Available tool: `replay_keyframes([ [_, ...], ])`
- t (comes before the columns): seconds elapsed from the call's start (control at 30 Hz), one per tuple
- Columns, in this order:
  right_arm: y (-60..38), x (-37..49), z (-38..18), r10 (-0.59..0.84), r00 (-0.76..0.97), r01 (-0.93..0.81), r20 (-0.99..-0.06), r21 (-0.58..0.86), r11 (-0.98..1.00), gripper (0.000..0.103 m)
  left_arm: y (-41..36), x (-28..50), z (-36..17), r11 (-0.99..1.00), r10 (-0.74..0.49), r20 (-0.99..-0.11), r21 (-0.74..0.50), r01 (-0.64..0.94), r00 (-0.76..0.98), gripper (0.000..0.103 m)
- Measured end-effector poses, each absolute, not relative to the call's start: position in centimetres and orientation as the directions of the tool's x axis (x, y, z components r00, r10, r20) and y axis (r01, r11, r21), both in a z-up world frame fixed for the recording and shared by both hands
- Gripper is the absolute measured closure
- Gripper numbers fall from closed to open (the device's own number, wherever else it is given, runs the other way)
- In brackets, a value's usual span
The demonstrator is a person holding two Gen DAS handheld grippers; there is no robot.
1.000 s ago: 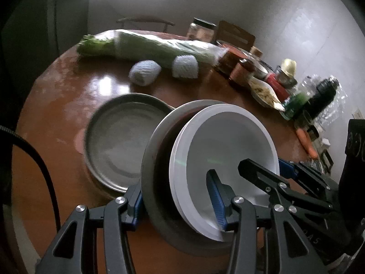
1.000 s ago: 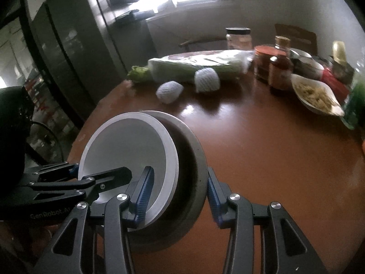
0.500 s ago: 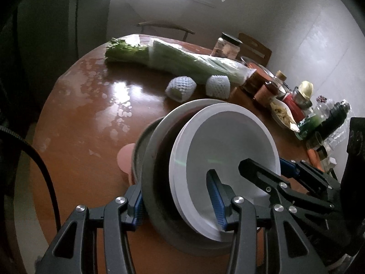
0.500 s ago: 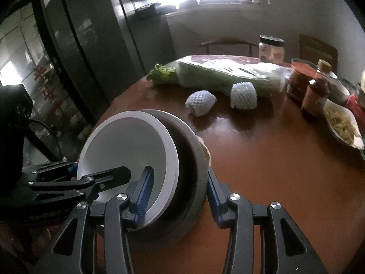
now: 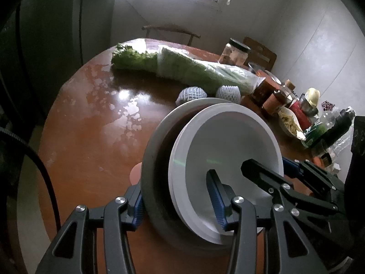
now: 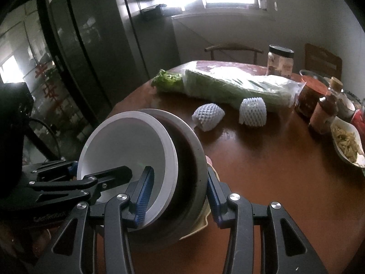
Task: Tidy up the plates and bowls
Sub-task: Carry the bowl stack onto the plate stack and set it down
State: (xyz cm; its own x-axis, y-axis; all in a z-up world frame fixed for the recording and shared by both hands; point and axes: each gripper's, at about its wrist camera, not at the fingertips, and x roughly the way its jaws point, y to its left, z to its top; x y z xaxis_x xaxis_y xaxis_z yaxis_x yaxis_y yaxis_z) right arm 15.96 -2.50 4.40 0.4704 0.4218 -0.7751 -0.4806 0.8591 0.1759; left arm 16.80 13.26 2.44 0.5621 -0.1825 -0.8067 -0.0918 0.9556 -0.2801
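Reddish round worktop below: we carry the grey bowl with nested white bowls, left tool and right tool both clamped on them; the stack hangs at six o'clock, not yet set down.

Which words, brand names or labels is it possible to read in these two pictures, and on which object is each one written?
"GenRobot.A…", cut off by shadow: on the left hand-held gripper, seen from the right wrist.
Labels on the jar and sauce bottle: too blurred to read.
Red marks reflected in the dark cabinet: unreadable.
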Motion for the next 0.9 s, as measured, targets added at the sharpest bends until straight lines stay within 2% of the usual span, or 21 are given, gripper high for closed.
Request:
replay_keyframes([
  [0.9,-3.0,16.7,1.5,0.394,0.434,-0.465,-0.81,0.173,0.868,0.058,12.5,17.9,-0.5,0.965,-0.158,-0.841,-0.243,-0.099,0.518,0.055],
])
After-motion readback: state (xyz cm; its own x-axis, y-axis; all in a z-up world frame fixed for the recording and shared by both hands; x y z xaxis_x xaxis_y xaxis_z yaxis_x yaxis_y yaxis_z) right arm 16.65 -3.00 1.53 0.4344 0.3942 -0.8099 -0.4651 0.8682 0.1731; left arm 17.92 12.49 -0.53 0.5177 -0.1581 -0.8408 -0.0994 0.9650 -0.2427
